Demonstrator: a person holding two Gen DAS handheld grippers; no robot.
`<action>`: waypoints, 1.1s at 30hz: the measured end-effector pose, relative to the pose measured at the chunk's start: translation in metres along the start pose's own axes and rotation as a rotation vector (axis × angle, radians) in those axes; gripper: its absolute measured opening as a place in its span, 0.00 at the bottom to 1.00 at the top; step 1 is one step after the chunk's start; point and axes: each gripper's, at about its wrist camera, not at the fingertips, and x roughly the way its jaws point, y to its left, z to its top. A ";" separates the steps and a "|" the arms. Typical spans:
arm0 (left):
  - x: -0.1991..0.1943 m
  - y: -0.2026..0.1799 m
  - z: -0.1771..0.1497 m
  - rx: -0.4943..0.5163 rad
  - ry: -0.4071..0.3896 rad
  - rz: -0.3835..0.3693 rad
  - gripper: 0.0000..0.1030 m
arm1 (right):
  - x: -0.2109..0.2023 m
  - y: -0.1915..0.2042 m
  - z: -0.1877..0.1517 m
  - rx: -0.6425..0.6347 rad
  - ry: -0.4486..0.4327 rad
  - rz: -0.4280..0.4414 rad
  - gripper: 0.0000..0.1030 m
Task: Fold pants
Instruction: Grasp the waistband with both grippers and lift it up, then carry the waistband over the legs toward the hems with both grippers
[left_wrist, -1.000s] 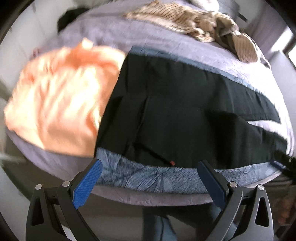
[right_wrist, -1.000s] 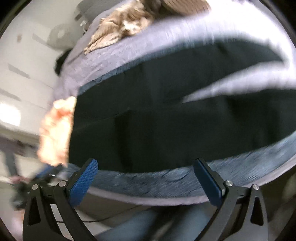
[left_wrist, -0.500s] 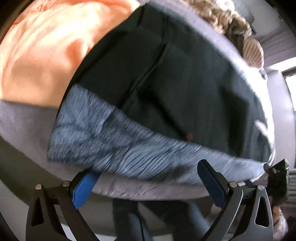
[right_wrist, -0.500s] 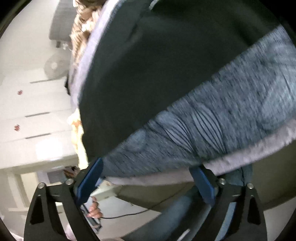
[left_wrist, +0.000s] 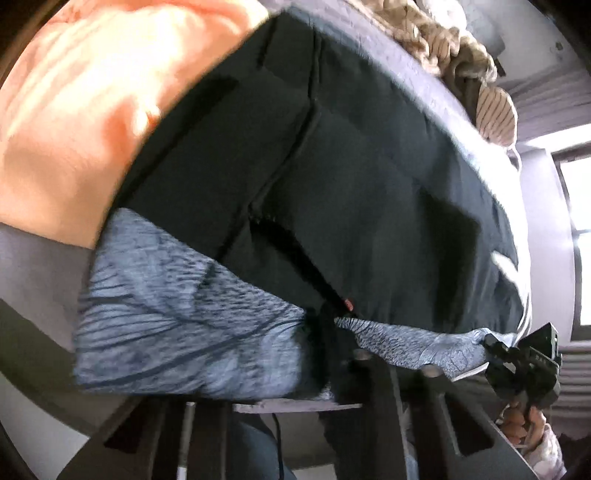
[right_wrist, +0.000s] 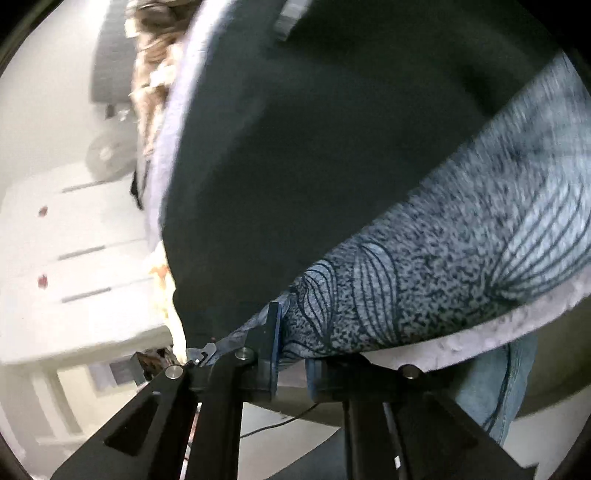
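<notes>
Left tongs closed at 6 o'clock on the near edge of the pants, pinching black cloth together with the blue-grey patterned sheet under it. Right tongs closed at 6 o'clock on the same sheet, black pants just above; whether pants cloth is in that pinch, cannot tell. Pants lie spread flat across the bed, orange cloth touching them at 10 o'clock, beige striped heap at 1 o'clock; the right tongs' body shows at 4 o'clock.
</notes>
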 end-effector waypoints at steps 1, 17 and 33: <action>-0.014 -0.006 0.004 -0.018 -0.033 -0.016 0.22 | -0.005 0.010 0.003 -0.033 -0.004 0.004 0.12; 0.022 -0.086 0.232 0.035 -0.337 0.143 0.25 | 0.063 0.167 0.231 -0.370 0.087 -0.014 0.15; 0.028 -0.157 0.162 0.333 -0.188 0.231 0.60 | 0.011 0.153 0.213 -0.404 0.049 -0.079 0.70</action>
